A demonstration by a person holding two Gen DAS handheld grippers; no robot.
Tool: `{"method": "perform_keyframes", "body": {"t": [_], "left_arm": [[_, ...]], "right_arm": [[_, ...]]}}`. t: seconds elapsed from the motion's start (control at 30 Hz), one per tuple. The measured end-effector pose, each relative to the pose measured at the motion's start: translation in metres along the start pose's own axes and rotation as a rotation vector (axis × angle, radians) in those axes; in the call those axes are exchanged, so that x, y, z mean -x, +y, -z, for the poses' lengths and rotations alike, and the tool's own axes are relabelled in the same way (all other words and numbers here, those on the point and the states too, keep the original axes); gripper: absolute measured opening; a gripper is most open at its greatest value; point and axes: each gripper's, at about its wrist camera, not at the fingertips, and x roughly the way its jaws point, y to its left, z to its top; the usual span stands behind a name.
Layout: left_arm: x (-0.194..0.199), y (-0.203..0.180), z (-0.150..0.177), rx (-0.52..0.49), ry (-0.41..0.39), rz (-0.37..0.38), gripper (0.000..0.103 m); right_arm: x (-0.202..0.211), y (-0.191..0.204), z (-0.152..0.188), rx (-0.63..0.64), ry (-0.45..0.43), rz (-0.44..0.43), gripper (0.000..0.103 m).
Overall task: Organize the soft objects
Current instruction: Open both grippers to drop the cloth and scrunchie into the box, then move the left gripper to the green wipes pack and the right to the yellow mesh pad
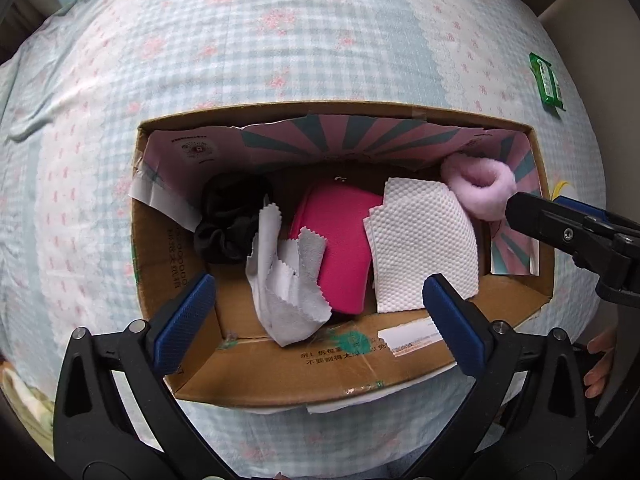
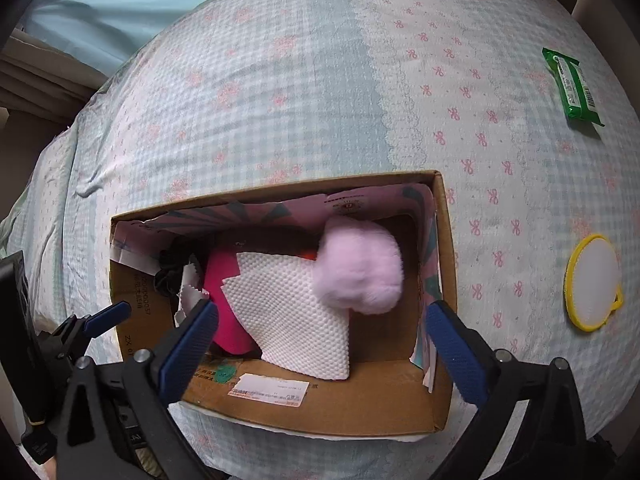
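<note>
Both grippers spread wide and empty over a cardboard box of soft things on a bed

The left gripper hangs above the box with nothing between its blue pads, and the right gripper stands just as wide, also holding nothing. Inside lie a black scrunchie, a grey cloth with zigzag edges, a magenta pouch, a white paper towel and a fluffy pink scrunchie against the right-hand wall. The left view shows the pink scrunchie sharp, as a ring; in the right view it is a blurred pink puff over the towel. Only the right view shows a round yellow-rimmed pad on the bedsheet; a green packet shows in both views
</note>
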Motion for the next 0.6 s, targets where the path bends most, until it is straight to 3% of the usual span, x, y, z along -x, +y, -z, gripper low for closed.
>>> {"method": "perform_keyframes", "body": {"t": [0.2,0.6], "left_arm": [[-0.002,0.008,0.003,0.047,0.012,0.021,0.103],[0.027,0.007,0.012,0.042,-0.042,0.012,0.103]], "right_arm": [[0.002,-0.002,0.003,0.008,-0.014,0.005,0.103],[0.023,0.009,0.011,0.037,-0.050,0.007,0.103]]}}
